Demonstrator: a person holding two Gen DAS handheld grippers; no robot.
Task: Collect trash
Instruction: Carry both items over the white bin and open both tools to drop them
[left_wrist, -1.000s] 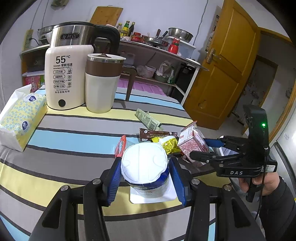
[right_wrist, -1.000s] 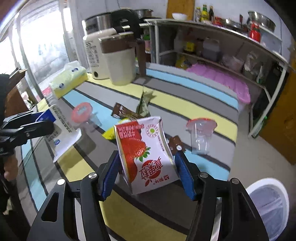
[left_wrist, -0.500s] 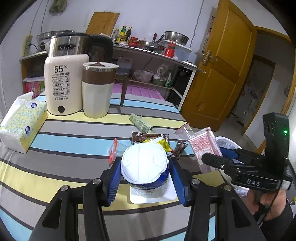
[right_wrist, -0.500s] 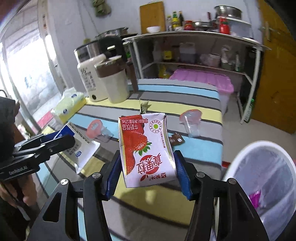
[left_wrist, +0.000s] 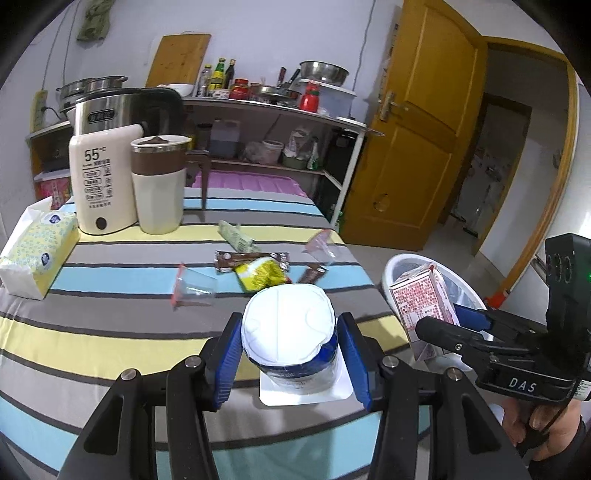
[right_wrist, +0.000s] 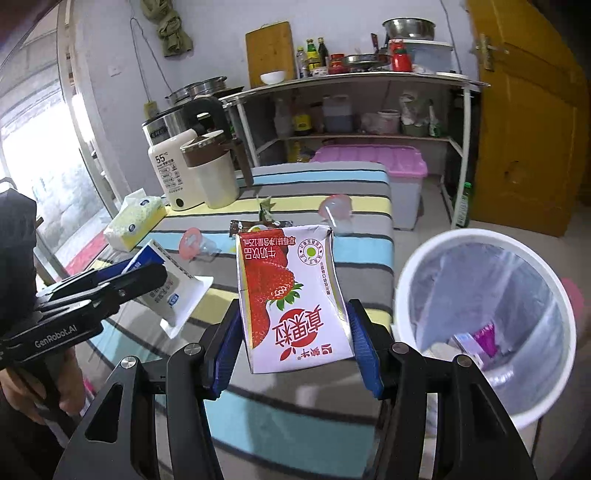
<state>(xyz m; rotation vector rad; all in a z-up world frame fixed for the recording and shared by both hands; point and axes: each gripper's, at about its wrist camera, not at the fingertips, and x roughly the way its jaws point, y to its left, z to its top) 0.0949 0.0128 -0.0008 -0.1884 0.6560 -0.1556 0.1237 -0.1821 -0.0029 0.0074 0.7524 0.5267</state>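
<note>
My left gripper (left_wrist: 290, 360) is shut on a white yogurt cup (left_wrist: 290, 326) with a blue band, held above the striped table (left_wrist: 110, 332). My right gripper (right_wrist: 295, 347) is shut on a strawberry milk carton (right_wrist: 291, 295), held above the table's right edge beside the white trash bin (right_wrist: 436, 376). The carton (left_wrist: 421, 299) and bin (left_wrist: 393, 267) also show in the left wrist view. Snack wrappers (left_wrist: 258, 273) and clear plastic cups (left_wrist: 192, 286) lie on the table.
A white kettle (left_wrist: 99, 184), a brown-and-cream mug (left_wrist: 159, 184) and a tissue pack (left_wrist: 33, 247) stand at the table's far left. A shelf with kitchenware (left_wrist: 280, 110) and a wooden door (left_wrist: 417, 140) are behind. The bin holds some trash (right_wrist: 480, 339).
Both grippers have lifted and moved right with their items. The carton now hangs near the bin, which has come fully into the right wrist view.
</note>
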